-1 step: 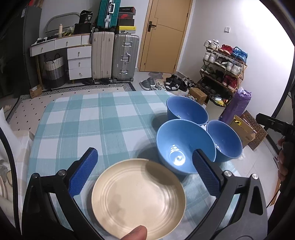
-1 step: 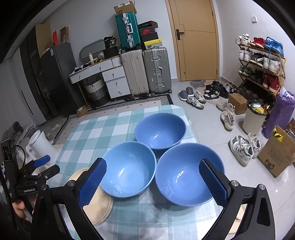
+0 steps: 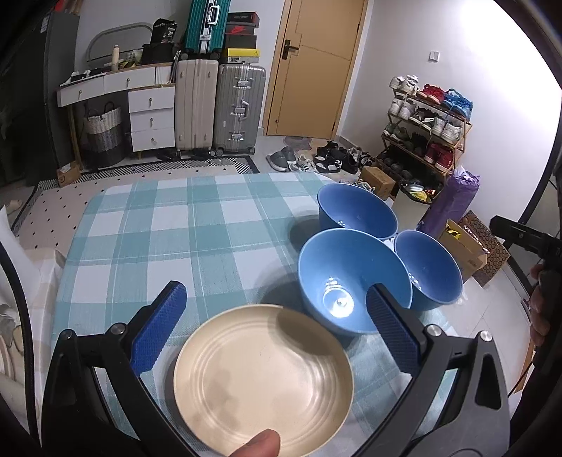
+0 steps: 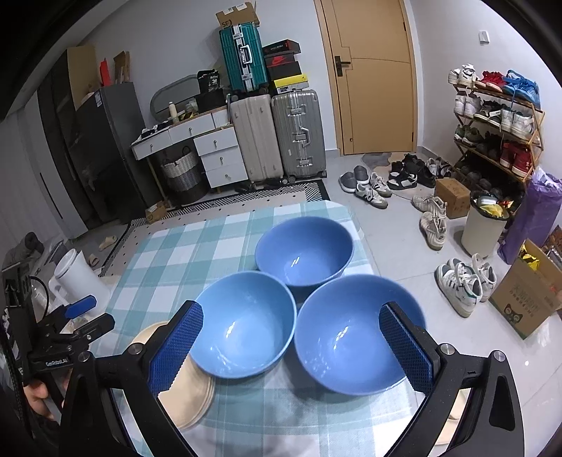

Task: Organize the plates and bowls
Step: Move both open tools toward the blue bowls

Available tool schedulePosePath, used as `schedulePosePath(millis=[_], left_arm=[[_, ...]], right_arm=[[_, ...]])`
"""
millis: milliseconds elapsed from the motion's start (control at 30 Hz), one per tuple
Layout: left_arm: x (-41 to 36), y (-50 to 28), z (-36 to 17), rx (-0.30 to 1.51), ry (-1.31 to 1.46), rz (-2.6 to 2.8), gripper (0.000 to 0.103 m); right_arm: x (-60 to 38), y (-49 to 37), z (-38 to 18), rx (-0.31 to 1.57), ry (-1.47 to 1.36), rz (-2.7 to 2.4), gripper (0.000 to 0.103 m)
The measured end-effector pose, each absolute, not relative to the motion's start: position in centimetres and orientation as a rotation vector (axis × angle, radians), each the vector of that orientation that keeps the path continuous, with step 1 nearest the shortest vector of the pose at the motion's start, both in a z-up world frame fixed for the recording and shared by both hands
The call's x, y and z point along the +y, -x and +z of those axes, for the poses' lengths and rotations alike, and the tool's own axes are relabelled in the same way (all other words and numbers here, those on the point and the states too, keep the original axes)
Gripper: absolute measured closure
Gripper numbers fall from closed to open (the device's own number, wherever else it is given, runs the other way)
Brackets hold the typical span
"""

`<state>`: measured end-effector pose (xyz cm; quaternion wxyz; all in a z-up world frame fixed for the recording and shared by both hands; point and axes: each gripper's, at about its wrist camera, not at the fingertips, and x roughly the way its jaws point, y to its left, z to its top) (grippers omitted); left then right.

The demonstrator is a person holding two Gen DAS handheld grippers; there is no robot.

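Right wrist view shows "SF" on a cardboard box (image 4: 239,15) atop suitcases.

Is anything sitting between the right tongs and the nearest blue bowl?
Nothing visible does. The right tongs hang open over the checked tablecloth, with the nearest blue bowl directly ahead between the fingers; the other two bowls sit left and behind.

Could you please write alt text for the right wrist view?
Three empty blue bowls cluster on a checked tablecloth, framed by the open right claw. Cream plates sit stacked at lower left; behind are suitcases and a door.
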<state>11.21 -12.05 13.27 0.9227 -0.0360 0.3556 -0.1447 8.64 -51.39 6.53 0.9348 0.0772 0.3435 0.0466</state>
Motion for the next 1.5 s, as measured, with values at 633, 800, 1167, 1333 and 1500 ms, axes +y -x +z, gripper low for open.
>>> schedulePosePath(millis=[633, 800, 1167, 1333, 1500], left_arm=[[-16.3, -20.4, 13.3, 0.790, 0.065, -0.314, 0.001], [-17.6, -23.0, 12.5, 0.812, 0.059, -0.323, 0.001], [-20.5, -27.3, 10.8, 0.849, 0.044, -0.333, 0.001], [-21.7, -28.5, 10.0, 0.868, 0.033, -0.333, 0.001], [-22.6, -29.7, 9.0, 0.899, 0.033, -0.338, 0.001]], right_arm=[[-54.6, -14.7, 6.4, 0.738, -0.195, 0.069, 0.001], [-55.5, -16.4, 6.0, 0.750, -0.203, 0.061, 0.001], [-56.7, -19.5, 4.6, 0.786, -0.241, 0.084, 0.001], [-57.0, -21.0, 3.4, 0.819, -0.268, 0.098, 0.001], [-57.7, -22.2, 2.5, 0.838, -0.298, 0.093, 0.001]])
